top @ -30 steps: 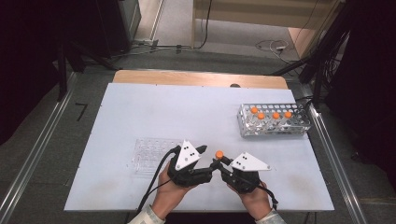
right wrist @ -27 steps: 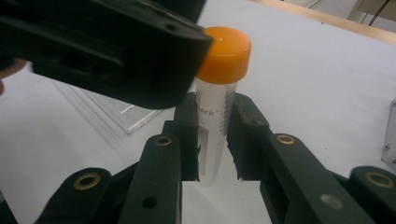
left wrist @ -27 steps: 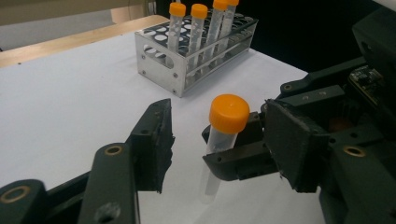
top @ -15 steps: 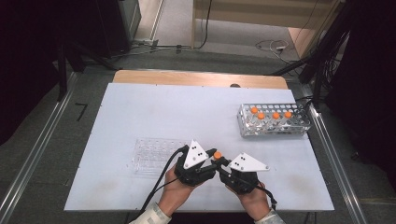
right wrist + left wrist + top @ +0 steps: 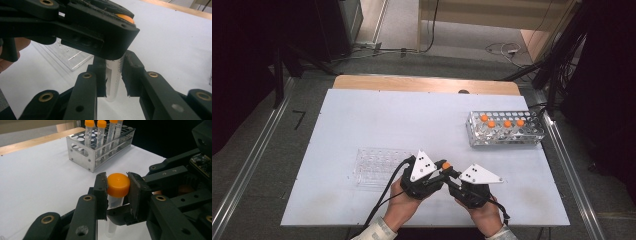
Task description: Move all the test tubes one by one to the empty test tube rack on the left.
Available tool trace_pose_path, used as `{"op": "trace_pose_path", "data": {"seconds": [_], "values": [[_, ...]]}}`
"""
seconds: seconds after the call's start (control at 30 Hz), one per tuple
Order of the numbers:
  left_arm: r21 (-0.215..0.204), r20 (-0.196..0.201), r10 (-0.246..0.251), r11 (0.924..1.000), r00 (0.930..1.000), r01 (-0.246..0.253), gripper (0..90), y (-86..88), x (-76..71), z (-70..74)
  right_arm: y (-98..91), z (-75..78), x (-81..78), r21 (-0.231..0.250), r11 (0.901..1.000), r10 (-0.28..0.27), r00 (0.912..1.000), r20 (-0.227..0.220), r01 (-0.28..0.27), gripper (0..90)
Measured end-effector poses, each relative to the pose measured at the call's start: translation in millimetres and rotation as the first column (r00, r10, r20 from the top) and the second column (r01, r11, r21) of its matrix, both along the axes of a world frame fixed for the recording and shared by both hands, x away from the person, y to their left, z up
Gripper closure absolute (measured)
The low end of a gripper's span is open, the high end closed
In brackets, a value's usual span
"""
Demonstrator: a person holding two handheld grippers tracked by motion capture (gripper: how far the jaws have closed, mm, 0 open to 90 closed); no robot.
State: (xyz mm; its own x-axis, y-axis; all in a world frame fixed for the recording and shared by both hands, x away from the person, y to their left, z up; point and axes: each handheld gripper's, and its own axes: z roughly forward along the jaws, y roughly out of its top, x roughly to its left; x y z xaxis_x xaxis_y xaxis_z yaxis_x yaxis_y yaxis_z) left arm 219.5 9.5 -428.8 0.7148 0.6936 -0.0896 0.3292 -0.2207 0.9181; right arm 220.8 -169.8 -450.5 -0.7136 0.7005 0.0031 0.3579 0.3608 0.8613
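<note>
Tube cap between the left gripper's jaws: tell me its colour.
Orange. The cap shows best in the left gripper view.

low in the frame's middle, on the table point(image 5: 362, 115): left gripper point(image 5: 439, 169) and right gripper point(image 5: 451, 176) side by side, a tube point(image 5: 446, 166) upright between them; just left of these, a flat tray point(image 5: 377, 165); at mid right, well apart, a rack point(image 5: 504, 131) with tubes in it

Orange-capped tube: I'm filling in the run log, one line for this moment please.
left gripper: just closed on orange cap | right gripper: shut on tube body | tube upright above table | rack: four capped tubes
</note>
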Motion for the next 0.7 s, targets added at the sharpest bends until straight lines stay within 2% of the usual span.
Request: {"op": "trace_pose_path", "data": {"seconds": [0.2, 0.23, 0.27, 0.43, 0.7], "values": [[-0.011, -0.002, 0.015, 0.9998, 0.9999, -0.015, 70.0, -0.7, 3.2, 0.1, -2.6, -0.4, 1.6, 0.004, 1.0000, 0.009, 0.9999, -0.013, -0.009, 61.3], [-0.015, -0.006, 0.017, 0.9997, 0.9998, -0.017, 70.0, -0.9, 4.2, -0.6, -3.8, -1.2, 2.2, 0.004, 0.9999, 0.013, 0.9995, -0.028, -0.013, 57.8], [-0.021, -0.013, 0.022, 0.9995, 0.9997, -0.022, 70.0, -0.9, 6.0, -1.9, -4.2, -1.4, 2.5, 0.003, 0.9999, 0.016, 0.9993, -0.034, -0.016, 49.9], [-0.046, -0.026, 0.030, 0.9985, 0.9992, -0.031, 70.1, -0.8, 9.7, -2.5, -6.8, -2.9, 5.1, -0.004, 0.9998, 0.021, 0.9982, -0.056, -0.021, 36.8], [-0.070, -0.030, 0.046, 0.9964, 0.9985, -0.048, 70.1, 7.2, 10.8, 1.4, -16.8, -1.2, 3.5, -0.013, 0.9999, -0.008, 0.9982, -0.060, 0.007, 28.5]]}}
